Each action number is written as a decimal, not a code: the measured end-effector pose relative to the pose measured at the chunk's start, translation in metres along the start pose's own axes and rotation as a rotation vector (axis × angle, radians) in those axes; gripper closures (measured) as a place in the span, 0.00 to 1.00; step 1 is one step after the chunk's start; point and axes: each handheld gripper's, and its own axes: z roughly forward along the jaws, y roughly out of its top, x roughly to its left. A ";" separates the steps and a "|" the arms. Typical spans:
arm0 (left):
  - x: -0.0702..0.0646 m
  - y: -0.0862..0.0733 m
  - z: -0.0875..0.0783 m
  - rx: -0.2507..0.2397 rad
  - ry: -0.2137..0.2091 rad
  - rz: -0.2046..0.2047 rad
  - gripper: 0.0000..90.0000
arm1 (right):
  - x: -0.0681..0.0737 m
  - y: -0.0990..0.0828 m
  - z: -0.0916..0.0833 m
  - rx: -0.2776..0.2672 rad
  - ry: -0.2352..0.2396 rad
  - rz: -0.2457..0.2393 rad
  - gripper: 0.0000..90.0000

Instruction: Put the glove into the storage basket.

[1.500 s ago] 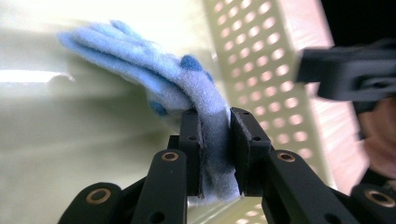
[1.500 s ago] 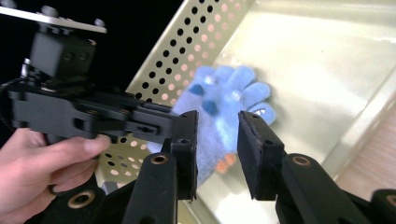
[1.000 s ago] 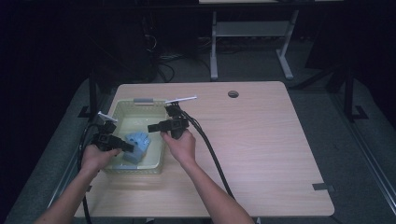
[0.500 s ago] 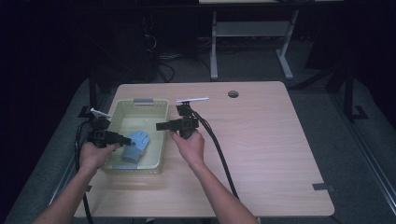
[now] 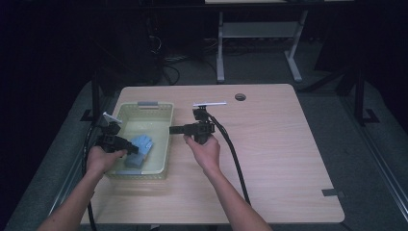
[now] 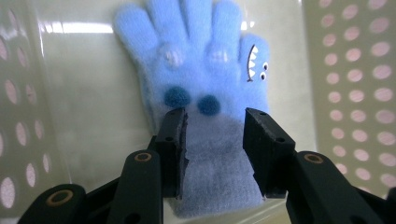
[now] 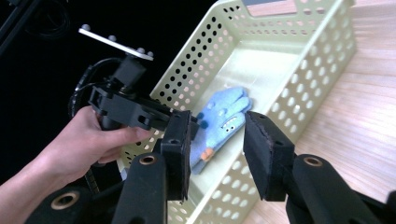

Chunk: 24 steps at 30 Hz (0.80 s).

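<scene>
Right gripper (image 5: 172, 129) drawn back out of basket (image 5: 144, 107) since earlier frame, jaws just opening, nothing between. Blue glove (image 5: 140, 146) laid flat on basket floor. Left gripper (image 6: 212, 140) jaws parted astride cuff, just narrowing, apparently positioned for regrasp.

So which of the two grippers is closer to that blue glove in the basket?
The left. The left gripper reaches into the basket, its jaws right over the blue glove's cuff. The right gripper hovers outside the basket's right wall, pointing toward it.
</scene>
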 end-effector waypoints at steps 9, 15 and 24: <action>-0.002 0.002 -0.019 -0.111 -0.104 0.006 0.57 | -0.011 -0.002 -0.014 -0.002 -0.006 0.018 0.65; -0.017 -0.002 -0.028 -0.175 -0.175 0.041 0.54 | -0.017 -0.007 -0.026 -0.013 -0.027 0.009 0.63; -0.038 -0.002 -0.035 -0.234 -0.243 0.081 0.49 | -0.026 -0.009 -0.044 -0.033 -0.031 0.026 0.59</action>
